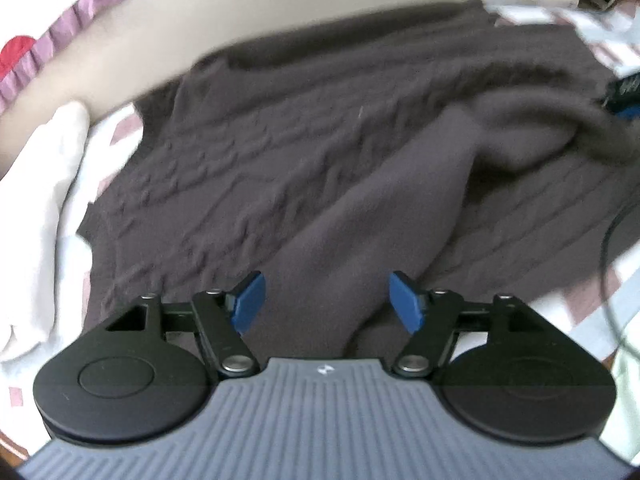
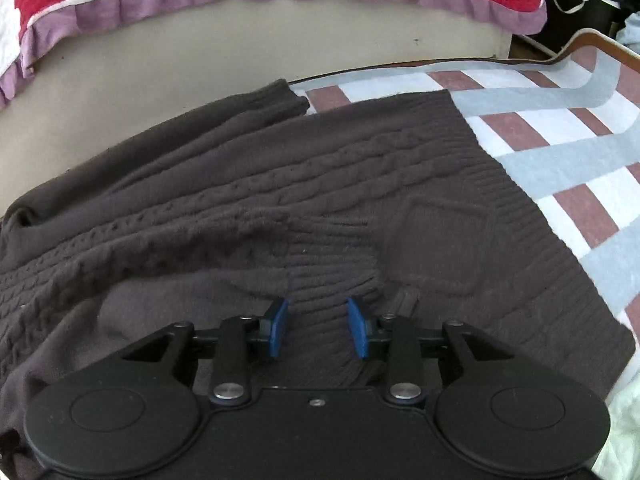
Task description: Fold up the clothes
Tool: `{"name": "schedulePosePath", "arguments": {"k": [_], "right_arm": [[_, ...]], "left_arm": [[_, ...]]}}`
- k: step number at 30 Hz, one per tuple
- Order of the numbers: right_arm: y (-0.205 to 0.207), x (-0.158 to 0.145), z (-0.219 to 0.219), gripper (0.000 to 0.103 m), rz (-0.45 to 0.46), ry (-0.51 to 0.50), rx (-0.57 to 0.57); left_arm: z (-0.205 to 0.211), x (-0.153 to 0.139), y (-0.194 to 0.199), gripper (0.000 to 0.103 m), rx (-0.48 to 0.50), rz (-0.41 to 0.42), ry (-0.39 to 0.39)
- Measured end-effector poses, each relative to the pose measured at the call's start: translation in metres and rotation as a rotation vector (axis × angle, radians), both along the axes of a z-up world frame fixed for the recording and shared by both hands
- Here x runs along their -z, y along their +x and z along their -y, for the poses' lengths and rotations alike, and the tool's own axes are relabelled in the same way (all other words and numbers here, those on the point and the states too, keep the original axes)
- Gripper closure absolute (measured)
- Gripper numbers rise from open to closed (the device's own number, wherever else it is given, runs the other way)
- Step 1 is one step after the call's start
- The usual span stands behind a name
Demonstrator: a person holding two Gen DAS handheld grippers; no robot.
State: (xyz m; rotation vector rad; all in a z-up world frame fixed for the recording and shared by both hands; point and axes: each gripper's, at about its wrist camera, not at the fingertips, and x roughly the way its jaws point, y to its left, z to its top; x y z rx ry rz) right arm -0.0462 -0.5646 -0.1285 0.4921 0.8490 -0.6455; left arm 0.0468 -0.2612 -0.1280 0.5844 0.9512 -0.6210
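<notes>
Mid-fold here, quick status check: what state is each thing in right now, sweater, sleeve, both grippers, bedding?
Dark knit sweater: spread flat on the bed, not yet folded up.
Sleeve: laid diagonally across the body.
Left gripper: open, holding nothing, above the sleeve.
Right gripper: open, empty, over the ribbed knit.
Striped sheet: lying flat under the sweater.

Bed: flat surface covered by a sheet checked in white, pale blue and dull red-brown; wooden rim visible at the far right corner. Far edge bounded by a plain beige panel. Lying directly on it: one dark brown cable-knit sweater, spread over most of the surface, ribbed hem toward the right edge, one sleeve drawn across the body, upper part bunched along the far edge. At the left edge, touching the sweater's side, one white cloth, crumpled lengthwise.
</notes>
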Motion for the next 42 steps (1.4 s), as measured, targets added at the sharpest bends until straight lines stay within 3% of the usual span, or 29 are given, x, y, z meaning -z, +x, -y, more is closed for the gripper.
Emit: {"name": "schedulePosePath", "arguments": {"k": [2, 7, 8, 9, 10, 14, 17, 20, 23, 26, 29, 31, 38, 40, 42], "right_arm": [[-0.001, -0.008, -0.009, 0.064, 0.019, -0.022, -0.032], [0.002, -0.028, -0.047, 0.057, -0.013, -0.256, -0.128], [0.004, -0.030, -0.055, 0.057, -0.019, -0.303, -0.149], [0.004, -0.032, -0.062, 0.057, -0.010, -0.326, -0.174], [0.004, -0.034, -0.069, 0.057, 0.010, -0.325, -0.206], [0.001, -0.041, -0.084, 0.057, 0.136, -0.215, -0.287], [-0.001, -0.039, -0.085, 0.057, 0.217, -0.030, -0.337], [-0.001, -0.028, -0.088, 0.057, 0.257, 0.167, -0.426], [0.007, -0.015, -0.106, 0.057, 0.227, 0.308, -0.581], [0.015, -0.008, -0.135, 0.057, 0.178, 0.288, -0.705], [0.019, -0.003, -0.163, 0.057, 0.137, 0.247, -0.795], [0.021, -0.001, -0.175, 0.057, 0.140, 0.213, -0.805], [0.022, -0.004, -0.187, 0.057, 0.220, 0.045, -0.721], [0.023, 0.000, -0.180, 0.057, 0.243, 0.077, -0.653], [0.028, 0.012, -0.177, 0.057, 0.259, 0.172, -0.581]], "left_arm": [[-0.004, 0.009, -0.001, 0.033, -0.001, -0.016, 0.020], [-0.011, 0.009, 0.005, 0.026, -0.009, -0.036, 0.000], [-0.013, 0.008, 0.005, 0.027, -0.012, -0.033, -0.004], [-0.014, 0.008, 0.004, 0.037, -0.014, -0.013, 0.005], [-0.016, 0.009, 0.001, 0.041, -0.016, 0.016, 0.020], [-0.025, 0.008, -0.004, 0.043, -0.017, 0.047, 0.021], [-0.030, 0.005, -0.005, 0.056, -0.007, 0.052, 0.024], [-0.037, 0.003, 0.000, 0.055, -0.050, 0.030, 0.015], [-0.052, -0.003, 0.011, 0.054, -0.133, -0.032, -0.063], [-0.057, -0.011, 0.006, 0.054, -0.121, -0.042, -0.096], [-0.049, -0.010, -0.012, 0.054, 0.001, -0.005, -0.036], [-0.048, -0.006, -0.019, 0.054, 0.048, -0.041, -0.018], [-0.092, -0.022, 0.005, 0.043, -0.161, -0.182, -0.253], [-0.104, -0.027, 0.015, 0.043, -0.225, -0.199, -0.290], [-0.111, -0.027, 0.018, 0.043, -0.251, -0.186, -0.275]]}}
